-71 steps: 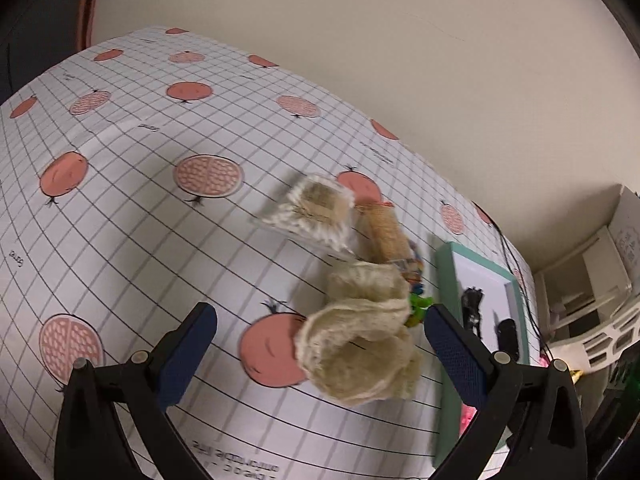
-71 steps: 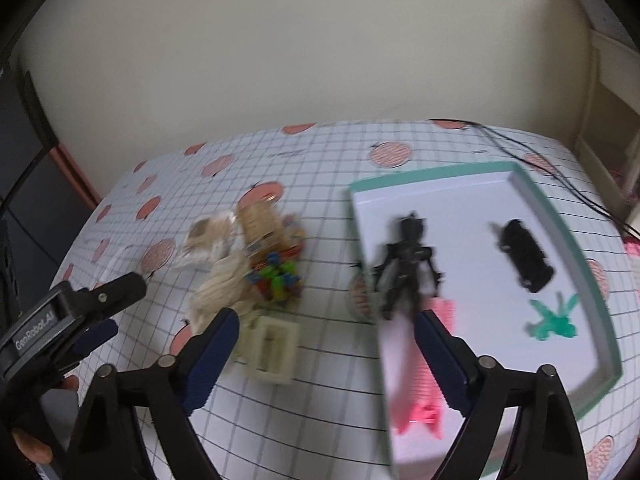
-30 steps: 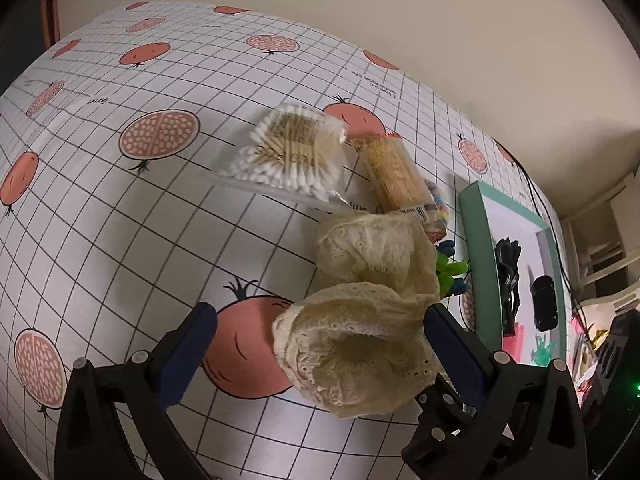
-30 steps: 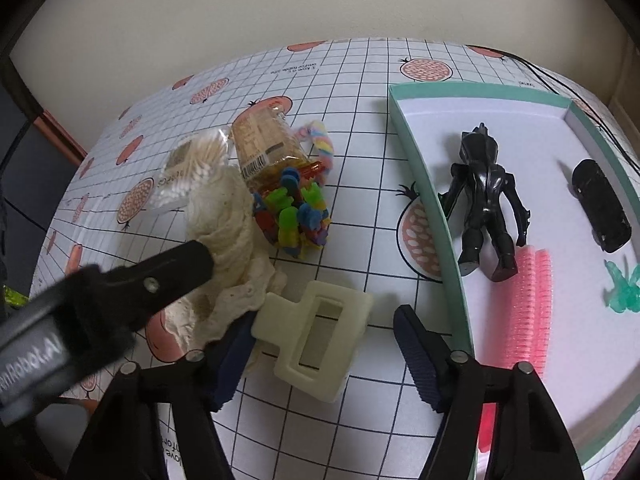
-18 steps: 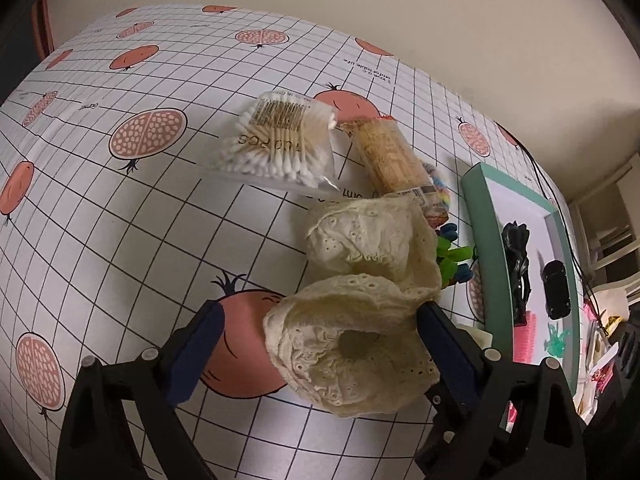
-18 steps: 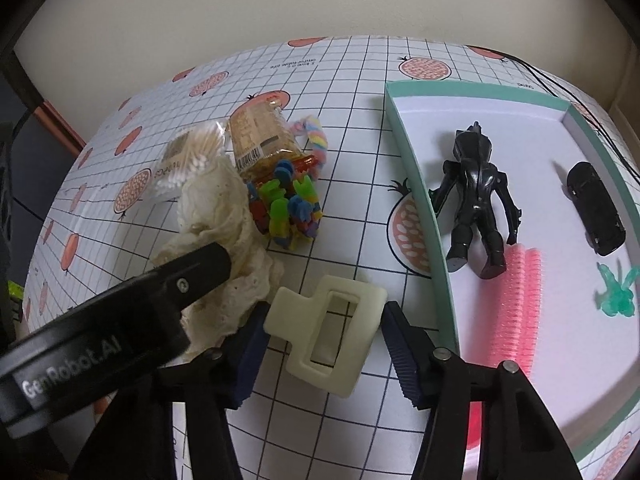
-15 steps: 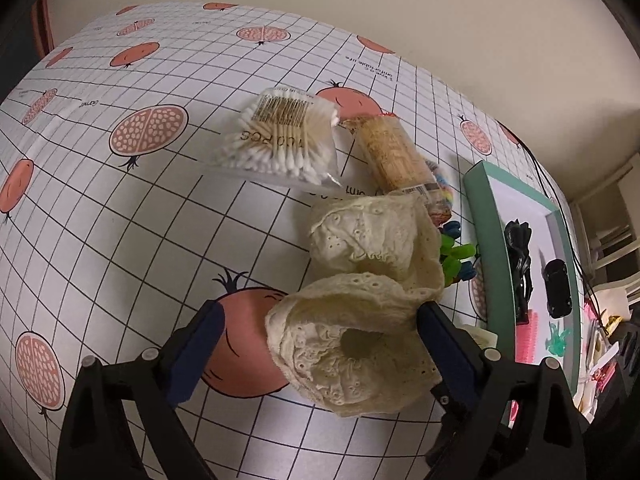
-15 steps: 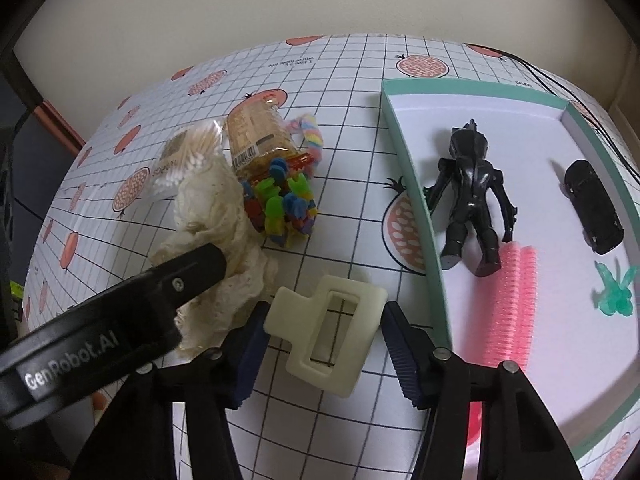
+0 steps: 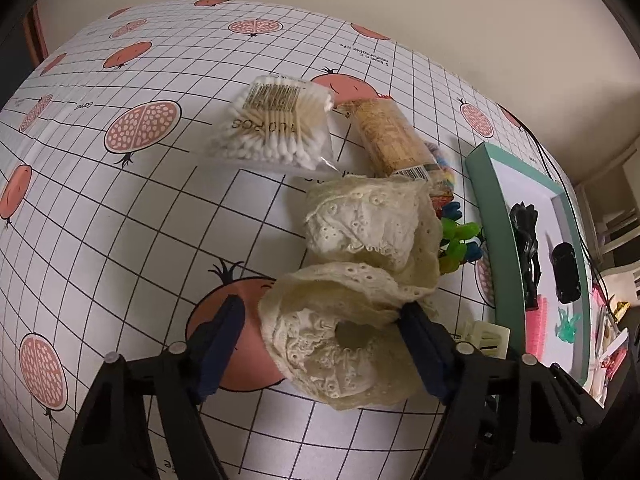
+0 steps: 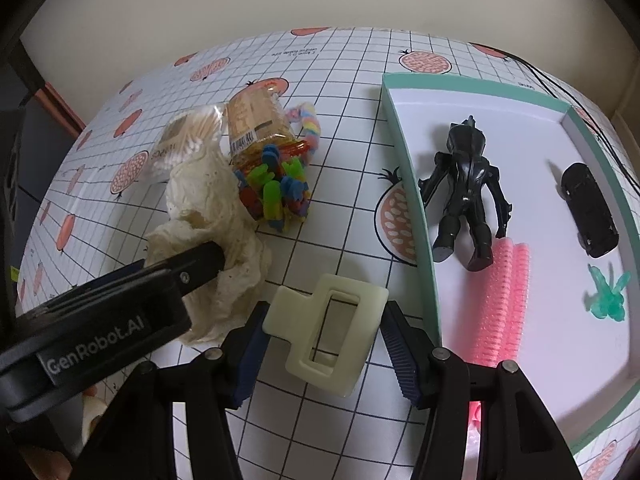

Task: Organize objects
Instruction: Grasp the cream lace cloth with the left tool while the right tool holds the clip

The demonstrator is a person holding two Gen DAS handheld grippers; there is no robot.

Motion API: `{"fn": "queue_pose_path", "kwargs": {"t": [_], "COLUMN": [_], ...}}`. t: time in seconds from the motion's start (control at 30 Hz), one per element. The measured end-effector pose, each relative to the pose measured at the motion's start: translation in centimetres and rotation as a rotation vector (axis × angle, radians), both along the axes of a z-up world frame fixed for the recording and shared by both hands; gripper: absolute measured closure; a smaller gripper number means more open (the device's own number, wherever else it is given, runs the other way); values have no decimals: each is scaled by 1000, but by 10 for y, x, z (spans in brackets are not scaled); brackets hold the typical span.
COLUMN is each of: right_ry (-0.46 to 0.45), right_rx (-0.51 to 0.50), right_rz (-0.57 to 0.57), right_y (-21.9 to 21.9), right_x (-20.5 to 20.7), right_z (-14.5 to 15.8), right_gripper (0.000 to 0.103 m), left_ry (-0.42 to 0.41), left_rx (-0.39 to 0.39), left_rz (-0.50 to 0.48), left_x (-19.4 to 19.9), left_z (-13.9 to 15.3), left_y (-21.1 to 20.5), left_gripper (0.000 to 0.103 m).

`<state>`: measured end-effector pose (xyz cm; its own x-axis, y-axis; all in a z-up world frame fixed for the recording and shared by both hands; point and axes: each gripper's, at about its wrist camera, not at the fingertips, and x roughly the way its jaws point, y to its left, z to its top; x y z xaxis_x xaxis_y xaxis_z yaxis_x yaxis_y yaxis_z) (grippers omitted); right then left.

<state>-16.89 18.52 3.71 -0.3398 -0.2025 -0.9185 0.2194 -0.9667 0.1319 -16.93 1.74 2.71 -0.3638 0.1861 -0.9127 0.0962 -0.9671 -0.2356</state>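
**Two hand-held grippers closing in on the loose pile**

From the left wrist camera, the left hand-held gripper [image 9: 320, 344] has its blue pads apart on either side of the cream lace scrunchie [image 9: 352, 300], low in the middle of the frame. The right pad touches the fabric; the left pad stands just clear of it, so nothing is clamped. Above it, at upper centre, lie a bag of cotton swabs [image 9: 272, 128] and a clear tube of toothpicks [image 9: 390, 140] on the pomegranate-print tabletop [image 9: 120, 220]. The green-rimmed tray [image 9: 486, 200] runs down the right edge.

From the right wrist camera, the right hand-held gripper [image 10: 322, 340] straddles the ivory hair claw clip [image 10: 328, 332] at lower centre, pads spread and close to both sides, not visibly pressing. The tray sits at right, holding a black figure [image 10: 464, 196], a black toy car [image 10: 590, 208], a pink roller [image 10: 504, 300] and a green clip [image 10: 606, 292]. A heap of colourful clips [image 10: 276, 192] lies just beside the scrunchie.

To do this well, I would centre each pair of pads before closing: bunch the soft lace fully, and squeeze the claw clip across its flat sides so it does not twist out.
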Motion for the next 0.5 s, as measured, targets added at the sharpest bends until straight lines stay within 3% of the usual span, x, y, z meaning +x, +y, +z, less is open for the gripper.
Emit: {"fn": "queue_pose_path", "kwargs": {"t": [0.13, 0.27, 0.5], "right_ry": [-7, -11, -13], "right_rx": [3, 8, 14], "right_rz": [8, 13, 19], "right_y": [0, 0, 0], "right_x": [1, 1, 1], "right_z": [0, 0, 0], "right_gripper": [45, 45, 45], "left_ry": [-3, -9, -11], "left_rx": [-9, 7, 6], "left_rz": [4, 2, -11], "left_x": [2, 2, 2], "left_z": [1, 1, 2], "left_y": [0, -3, -2], "left_gripper": [41, 61, 77]}}
